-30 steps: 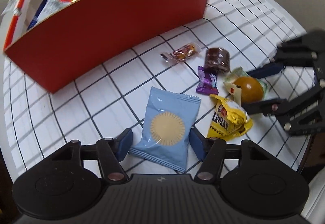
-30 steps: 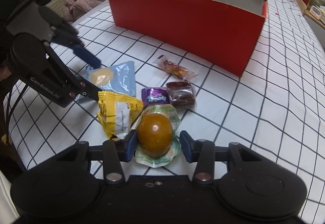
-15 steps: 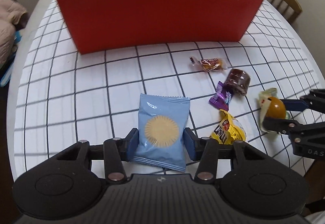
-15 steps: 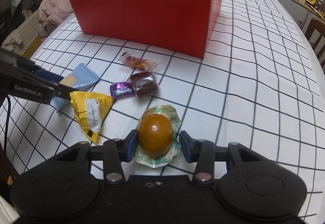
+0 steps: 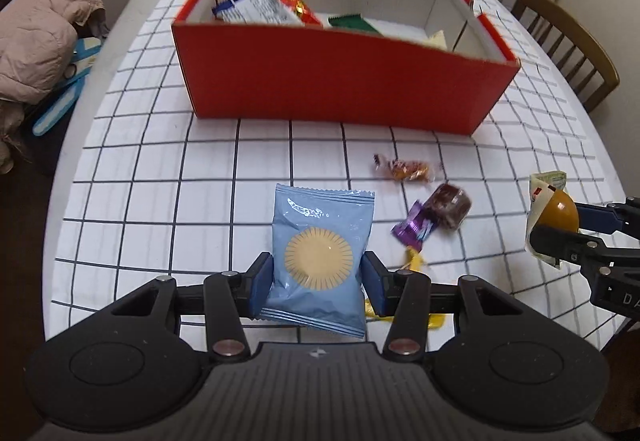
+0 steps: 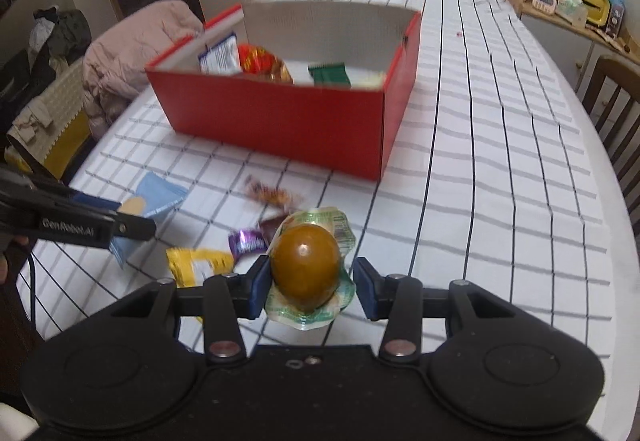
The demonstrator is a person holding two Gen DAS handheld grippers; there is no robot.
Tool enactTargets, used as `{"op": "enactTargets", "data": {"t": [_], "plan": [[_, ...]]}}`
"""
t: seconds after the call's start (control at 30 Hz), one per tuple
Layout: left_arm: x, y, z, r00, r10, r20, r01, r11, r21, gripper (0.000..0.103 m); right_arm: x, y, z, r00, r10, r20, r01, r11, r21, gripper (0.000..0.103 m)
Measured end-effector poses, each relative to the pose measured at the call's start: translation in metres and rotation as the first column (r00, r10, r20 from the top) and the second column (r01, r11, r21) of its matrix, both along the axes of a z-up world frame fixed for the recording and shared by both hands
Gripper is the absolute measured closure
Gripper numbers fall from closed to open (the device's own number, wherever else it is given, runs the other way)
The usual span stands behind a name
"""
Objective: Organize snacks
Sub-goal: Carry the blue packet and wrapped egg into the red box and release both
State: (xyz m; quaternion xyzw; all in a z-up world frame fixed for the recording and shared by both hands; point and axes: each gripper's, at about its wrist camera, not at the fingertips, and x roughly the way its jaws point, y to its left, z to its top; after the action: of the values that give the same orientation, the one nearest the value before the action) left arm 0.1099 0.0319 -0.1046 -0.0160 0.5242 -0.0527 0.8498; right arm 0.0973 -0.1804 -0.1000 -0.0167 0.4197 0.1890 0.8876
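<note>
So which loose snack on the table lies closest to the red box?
The orange-wrapped candy, alone just before the red box; the brown and purple sweets lie farther back.

1. The box [image 5: 344, 85] is red outside, white inside.
2. The tablecloth [image 6: 500, 161] is white with a dark grid.
3. The packet [image 5: 320, 257] is pale blue with a tan sunburst disc.
4. The egg [image 6: 305, 268] is glossy brown on a green-printed wrapper.
5. One candy wrapper [image 5: 412, 231] is purple.

Yellow packet [image 5: 416, 305]: your left tool [image 5: 318, 283] hides most of it.
Twisted candy [image 6: 272, 195]: blurred from your right wrist, print unreadable.
Red box [image 5: 336, 81]: its front wall hides the lower contents.
</note>
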Motion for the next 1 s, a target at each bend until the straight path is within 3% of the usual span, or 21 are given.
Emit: {"op": "enactTargets", "data": {"t": [0.57,1.0], "plan": [[0.047,-0.001,0.073,0.992,0.017,0.129,-0.023,0.998,0.05,0.056,0.054,0.014,0.069,0.994,-0.008,0.11,0.007,1.0,0.006,0.06],[0.128,0.009,0.087,0.988,0.029,0.15,-0.043,0.995,0.092,0.056,0.122,0.037,0.077,0.994,-0.033,0.108,0.036,0.999,-0.021,0.06]]}}
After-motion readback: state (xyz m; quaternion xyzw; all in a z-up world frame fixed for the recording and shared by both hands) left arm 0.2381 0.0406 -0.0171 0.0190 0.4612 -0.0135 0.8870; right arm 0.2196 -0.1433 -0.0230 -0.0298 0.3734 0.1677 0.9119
